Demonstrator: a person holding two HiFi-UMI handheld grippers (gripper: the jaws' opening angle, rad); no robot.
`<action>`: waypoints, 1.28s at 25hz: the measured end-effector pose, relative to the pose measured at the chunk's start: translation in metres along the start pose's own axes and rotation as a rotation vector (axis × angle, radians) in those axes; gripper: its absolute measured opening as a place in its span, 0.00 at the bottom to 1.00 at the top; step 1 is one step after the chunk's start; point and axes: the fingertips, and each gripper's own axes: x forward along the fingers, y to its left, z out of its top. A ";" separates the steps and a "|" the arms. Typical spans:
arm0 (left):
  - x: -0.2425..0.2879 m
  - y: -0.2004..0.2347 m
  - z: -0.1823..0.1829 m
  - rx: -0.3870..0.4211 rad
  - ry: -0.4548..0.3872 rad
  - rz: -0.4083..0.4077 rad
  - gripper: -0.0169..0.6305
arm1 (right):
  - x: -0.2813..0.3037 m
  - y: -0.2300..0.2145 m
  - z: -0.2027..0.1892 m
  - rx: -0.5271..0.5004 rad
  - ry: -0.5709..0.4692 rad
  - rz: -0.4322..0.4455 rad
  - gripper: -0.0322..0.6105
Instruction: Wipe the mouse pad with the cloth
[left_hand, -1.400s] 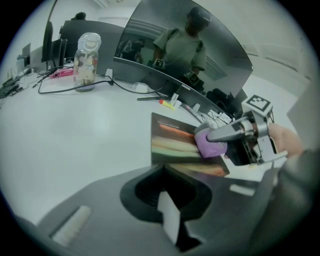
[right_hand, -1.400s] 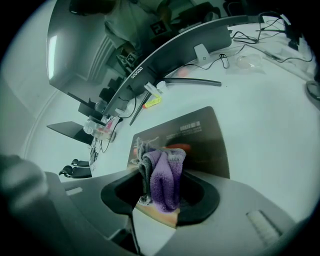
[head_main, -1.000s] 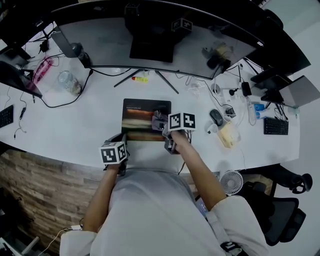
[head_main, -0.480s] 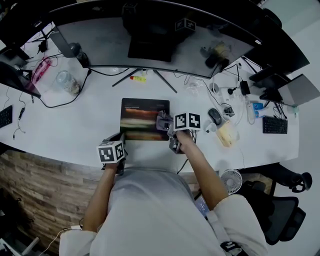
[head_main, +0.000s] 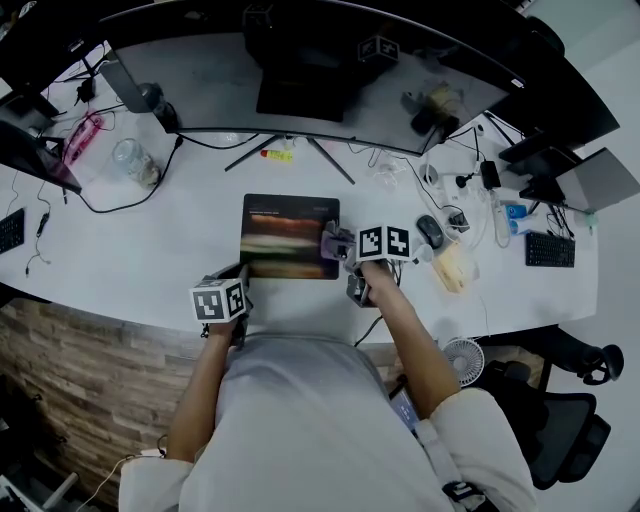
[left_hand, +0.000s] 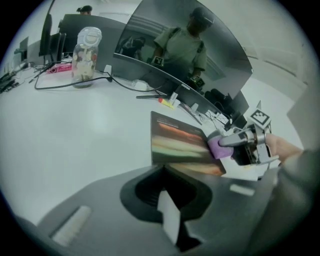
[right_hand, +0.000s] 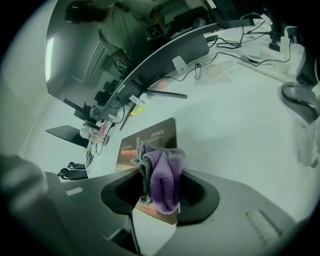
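The dark mouse pad (head_main: 285, 235) with bright streaks lies on the white desk (head_main: 150, 250) in front of the monitor. My right gripper (head_main: 336, 245) is shut on a purple and grey cloth (head_main: 327, 243) and holds it down at the pad's right edge. In the right gripper view the cloth (right_hand: 162, 177) bunches between the jaws over the pad (right_hand: 150, 137). My left gripper (head_main: 241, 272) rests at the pad's front left corner; its jaws look shut, with nothing seen between them. The left gripper view shows the pad (left_hand: 180, 142), the cloth (left_hand: 219, 147) and the right gripper (left_hand: 245, 145).
A curved monitor (head_main: 300, 60) on its stand spans the back. A mouse (head_main: 432, 233), a pale packet (head_main: 455, 268), cables and a keyboard (head_main: 550, 252) lie to the right. A glass jar (head_main: 135, 163) stands at the left. A small fan (head_main: 463, 363) sits past the desk's front edge.
My right gripper has dragged the cloth to the right across the pad, from its middle right to its right edge. The left gripper has barely shifted.
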 end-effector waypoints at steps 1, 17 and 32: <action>-0.001 0.001 0.000 -0.005 0.000 -0.001 0.03 | -0.001 -0.001 0.000 0.001 -0.001 0.000 0.34; -0.003 0.003 -0.001 0.003 -0.005 0.013 0.03 | -0.020 -0.019 0.003 0.023 -0.027 -0.078 0.34; -0.004 0.005 -0.001 -0.015 -0.001 0.002 0.03 | 0.014 0.054 -0.019 -0.024 0.003 0.041 0.34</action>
